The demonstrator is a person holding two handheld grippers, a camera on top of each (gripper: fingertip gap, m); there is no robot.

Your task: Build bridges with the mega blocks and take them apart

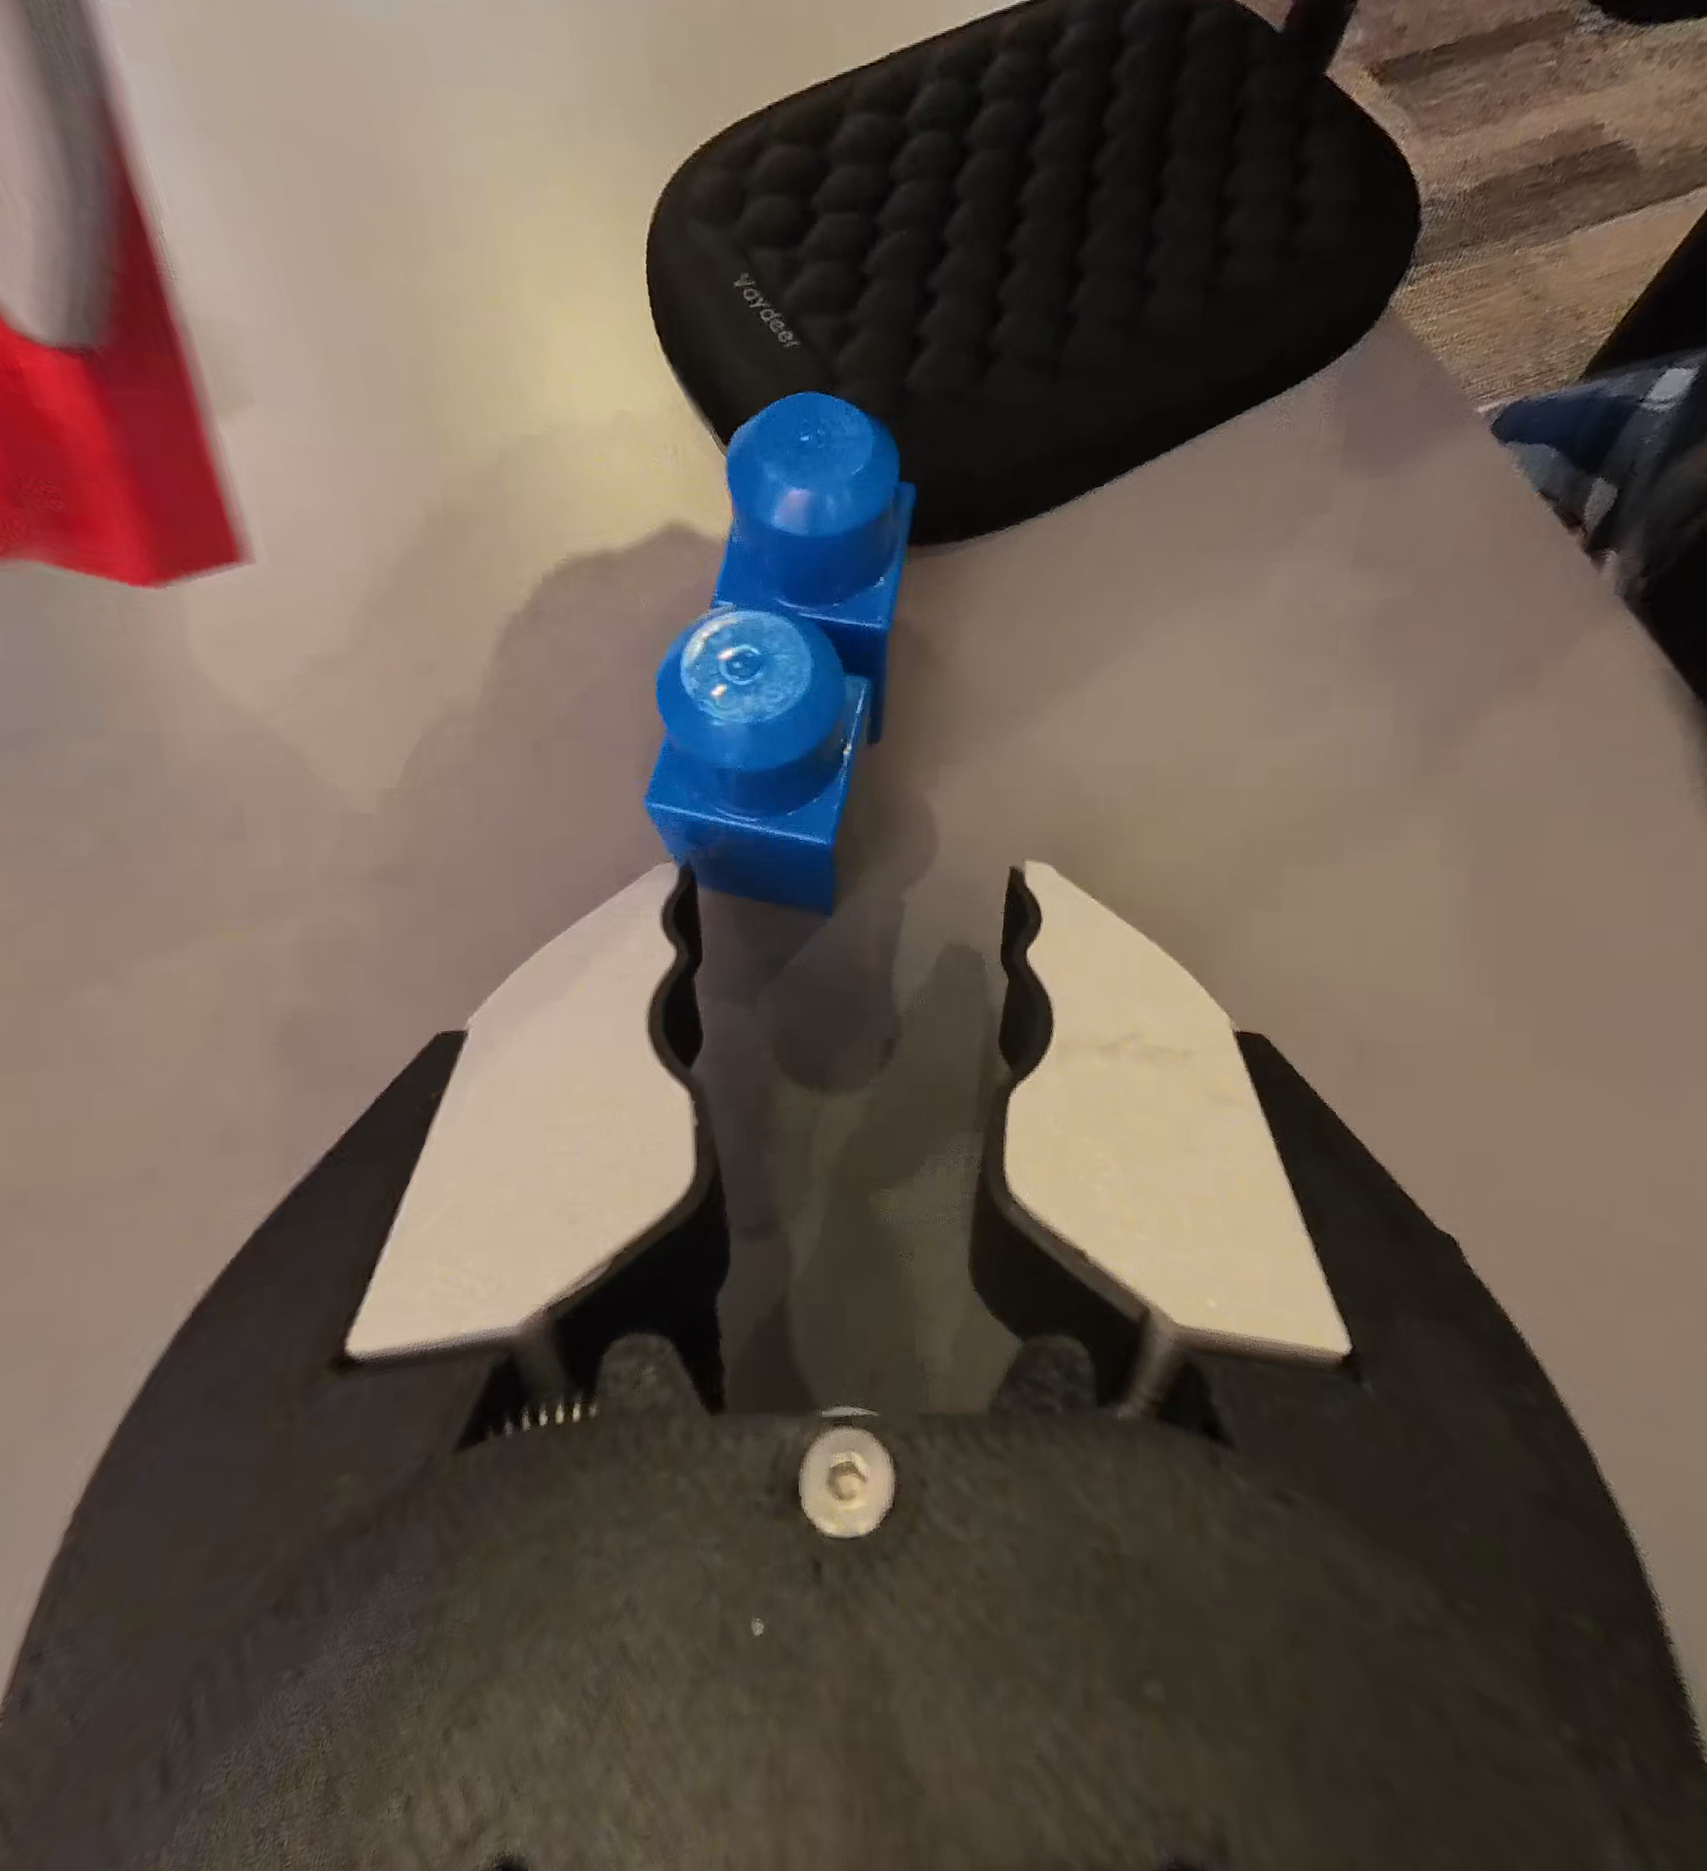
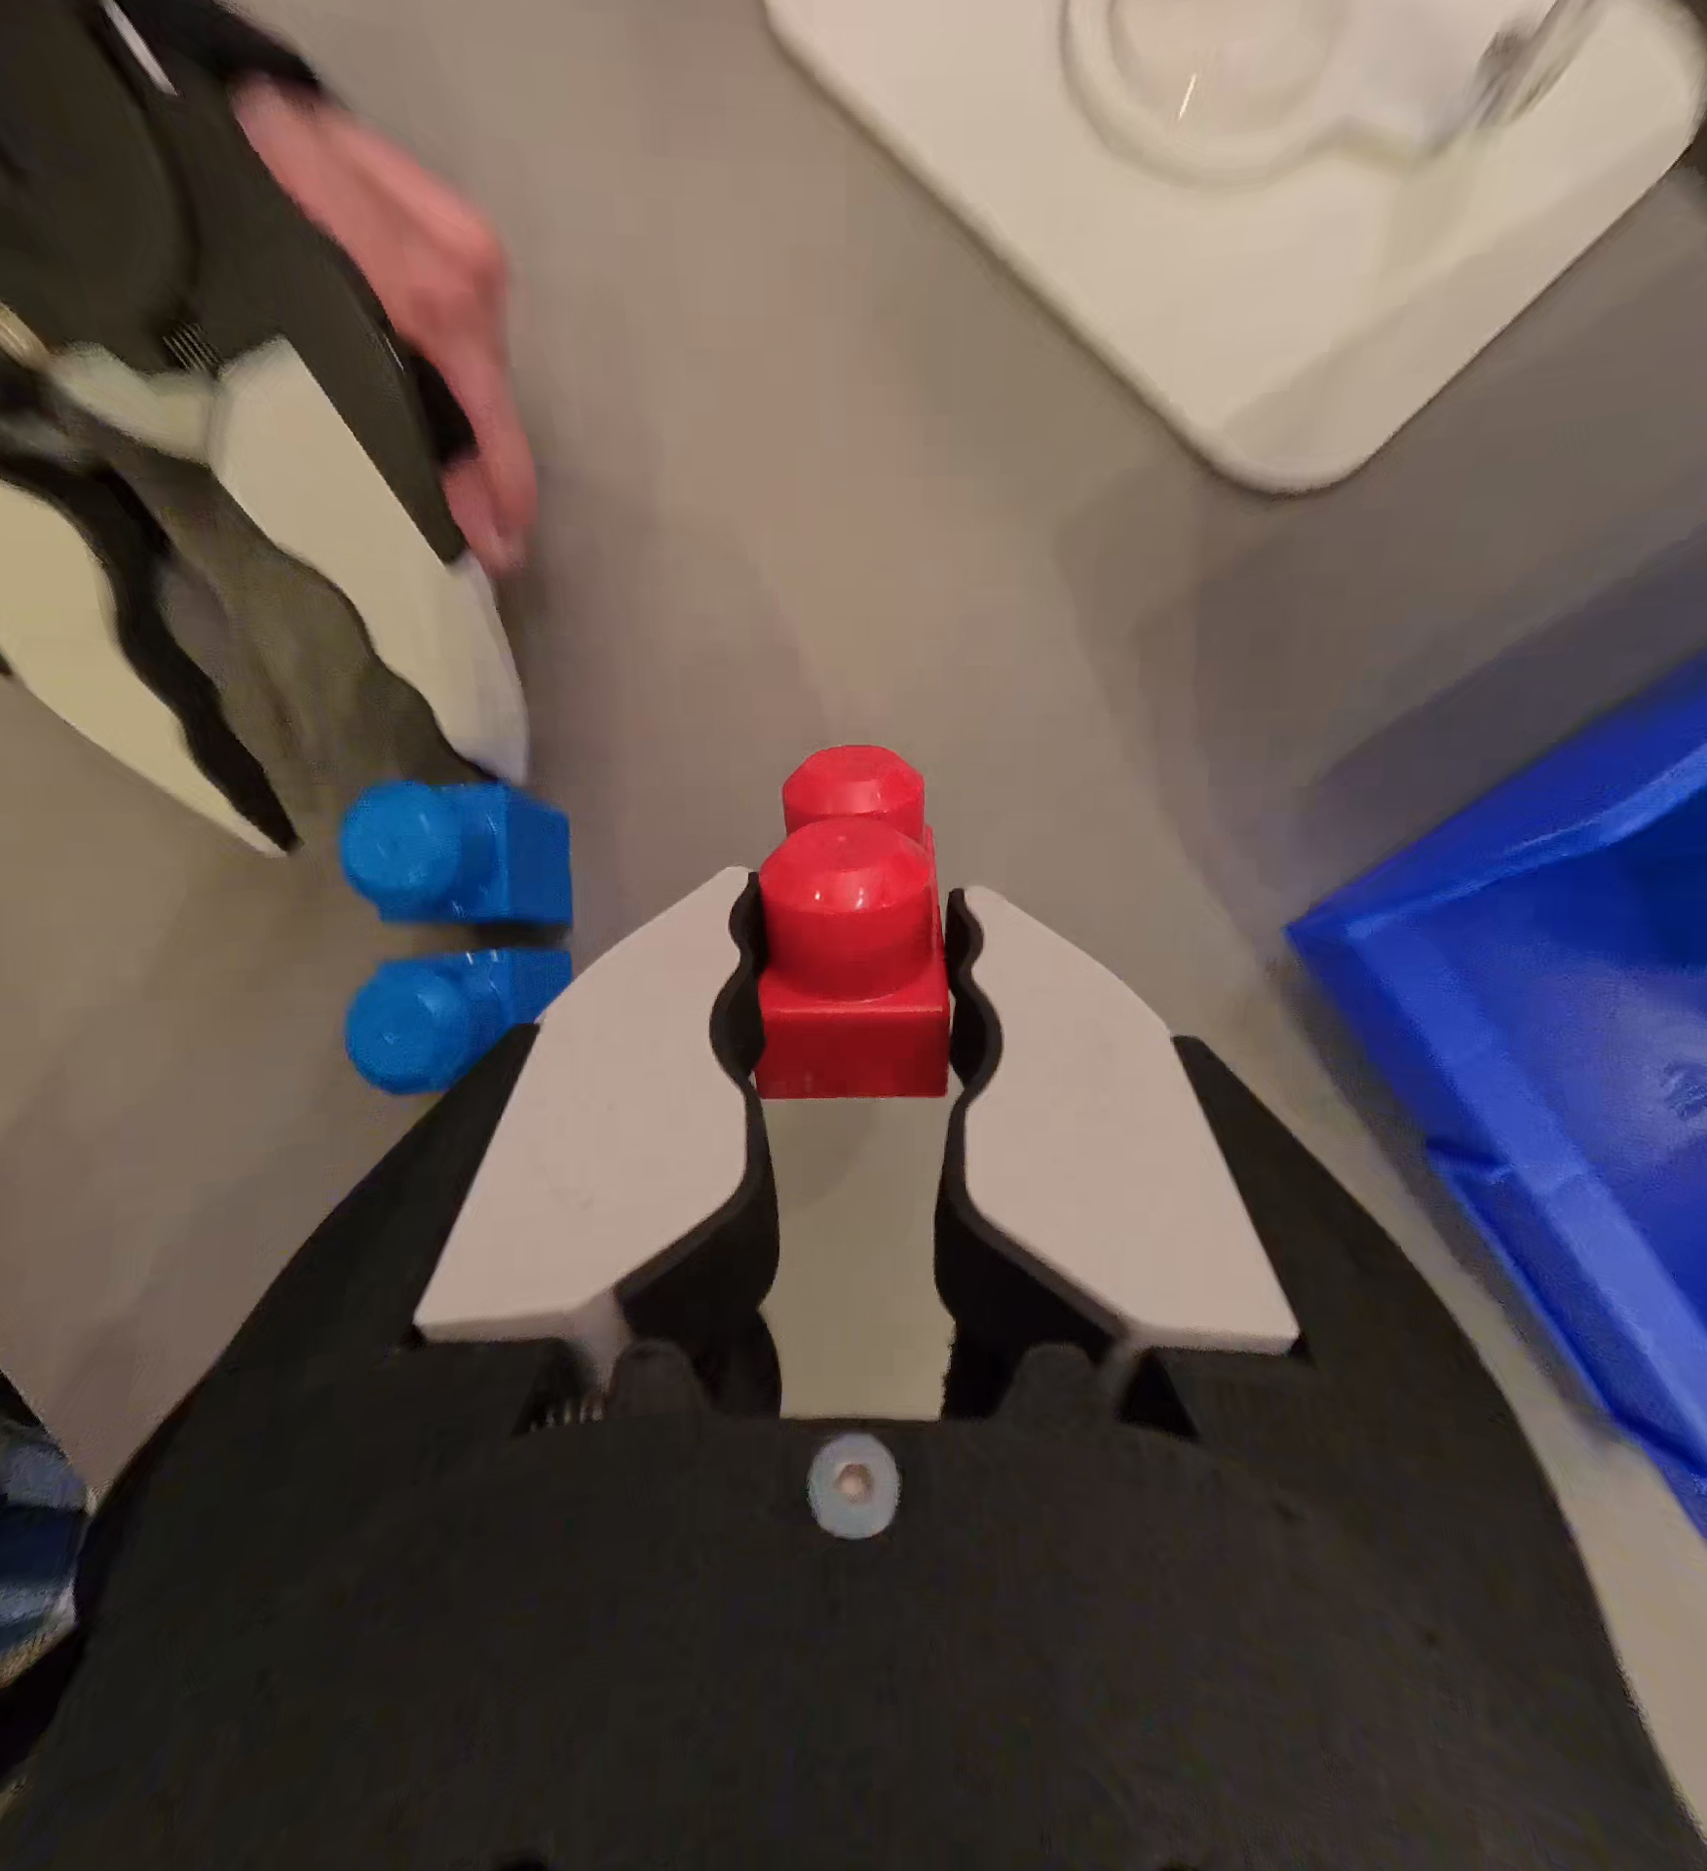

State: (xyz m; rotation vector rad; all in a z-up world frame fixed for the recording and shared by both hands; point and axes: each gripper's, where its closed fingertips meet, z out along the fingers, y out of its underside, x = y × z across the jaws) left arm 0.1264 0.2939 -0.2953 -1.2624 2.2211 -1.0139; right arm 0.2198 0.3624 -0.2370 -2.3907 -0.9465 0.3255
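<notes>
**Red block held, blue block waiting**

The grey tabletop (image 2: 829,456) is the biggest thing here. On it sit a blue bin (image 2: 1588,1063) at the right, a white tray (image 2: 1285,354) at the far side and a black bumpy pad (image 1: 1032,253).

This looks like the building step. The blue block (image 1: 779,688) lies on the tabletop with two bumps. The red block (image 2: 855,972) likely goes next to it or on top, so the next move calls for lining up the bumps with care.

The right gripper (image 2: 851,911) is partly closed, and both its pads press the sides of the red block. The left gripper (image 1: 844,891) is wide open and holds nothing; the blue block sits just past its tips, close to the left tip.
</notes>
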